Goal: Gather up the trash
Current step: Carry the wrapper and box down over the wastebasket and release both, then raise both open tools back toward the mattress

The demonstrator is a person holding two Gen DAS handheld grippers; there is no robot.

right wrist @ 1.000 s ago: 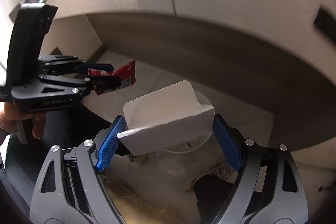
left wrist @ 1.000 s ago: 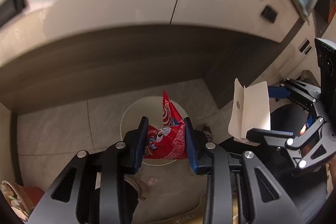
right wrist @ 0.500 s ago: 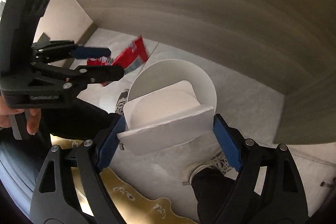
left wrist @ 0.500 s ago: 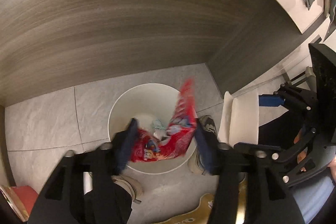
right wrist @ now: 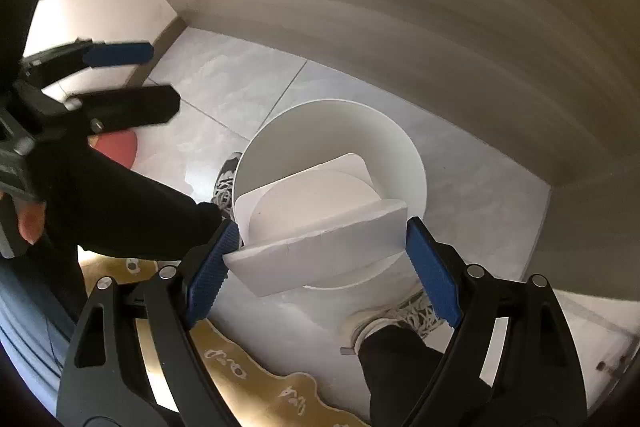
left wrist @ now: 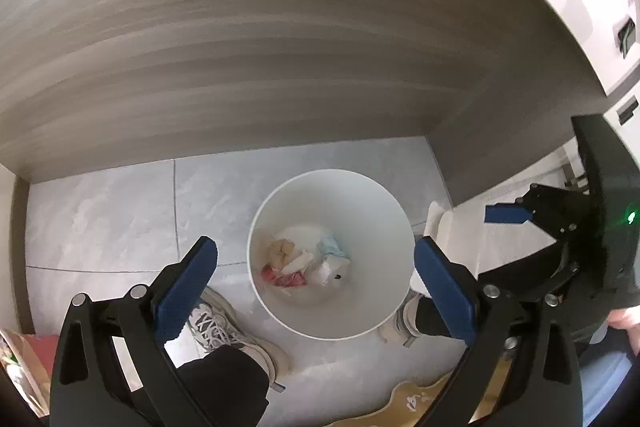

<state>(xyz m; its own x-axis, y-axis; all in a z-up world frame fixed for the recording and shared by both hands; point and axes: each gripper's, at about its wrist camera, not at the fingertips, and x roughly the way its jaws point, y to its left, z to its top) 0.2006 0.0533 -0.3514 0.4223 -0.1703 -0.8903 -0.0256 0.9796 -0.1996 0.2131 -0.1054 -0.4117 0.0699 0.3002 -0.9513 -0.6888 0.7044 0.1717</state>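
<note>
The left gripper (left wrist: 316, 259) hangs over the white trash bin (left wrist: 384, 211), its jaws just opened wide with nothing between them. A red snack wrapper (left wrist: 290, 279) lies at the bin's bottom among other scraps. The right gripper (right wrist: 320, 247) pinches a white foam tray (right wrist: 312, 223) above the bin's near rim.

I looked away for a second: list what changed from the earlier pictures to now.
The left gripper has just opened its jaws and let go of the red snack wrapper, which now lies in the white bin; nothing is between its jaws. Both grippers came down over the bin. The right gripper still clamps the white foam piece.
</note>
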